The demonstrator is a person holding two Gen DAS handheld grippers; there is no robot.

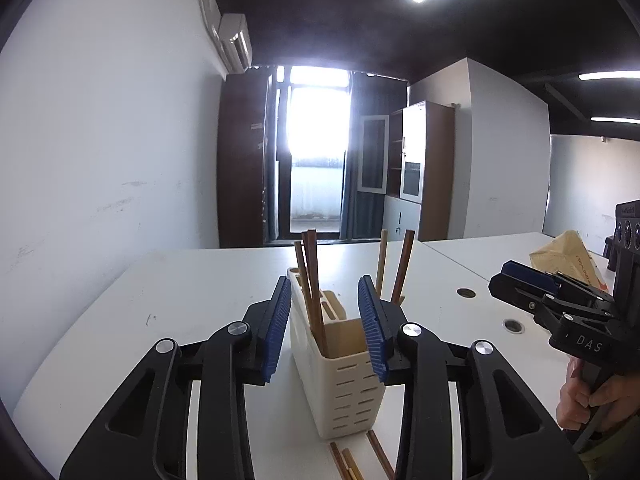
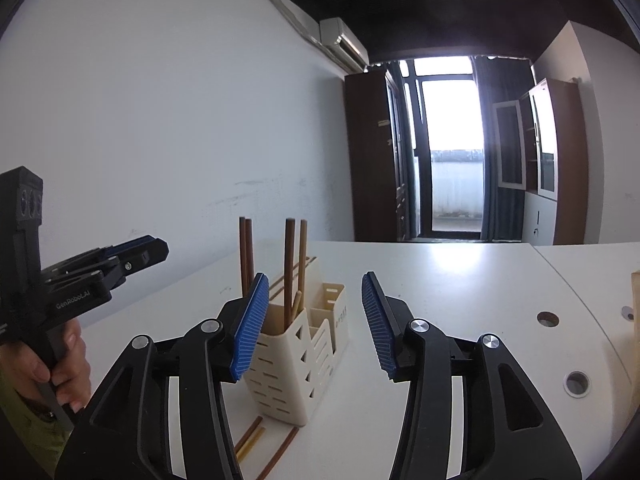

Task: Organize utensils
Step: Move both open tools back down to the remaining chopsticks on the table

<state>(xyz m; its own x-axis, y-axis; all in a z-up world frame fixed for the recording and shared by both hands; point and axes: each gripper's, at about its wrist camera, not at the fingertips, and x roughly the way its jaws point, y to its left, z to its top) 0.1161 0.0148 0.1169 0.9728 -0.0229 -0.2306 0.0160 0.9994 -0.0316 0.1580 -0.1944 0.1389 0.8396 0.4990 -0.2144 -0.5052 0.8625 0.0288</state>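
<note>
A cream slotted utensil holder (image 1: 344, 376) stands on the white table (image 1: 192, 304), with several wooden chopsticks (image 1: 312, 284) upright in it. It also shows in the right wrist view (image 2: 296, 360), with its chopsticks (image 2: 289, 268). More chopsticks lie flat on the table in front of it (image 1: 348, 460) (image 2: 256, 436). My left gripper (image 1: 326, 330) is open and empty, its fingers either side of the holder, raised above the table. My right gripper (image 2: 312, 324) is open and empty, just right of the holder. Each gripper shows in the other's view, the right one (image 1: 520, 280) and the left one (image 2: 140, 252).
A brown paper bag (image 1: 568, 260) lies on the table at the right. Round cable holes (image 1: 466, 292) (image 2: 548, 319) are set in the tabletop. A white wall runs along the left. Cabinets and a bright doorway stand at the back.
</note>
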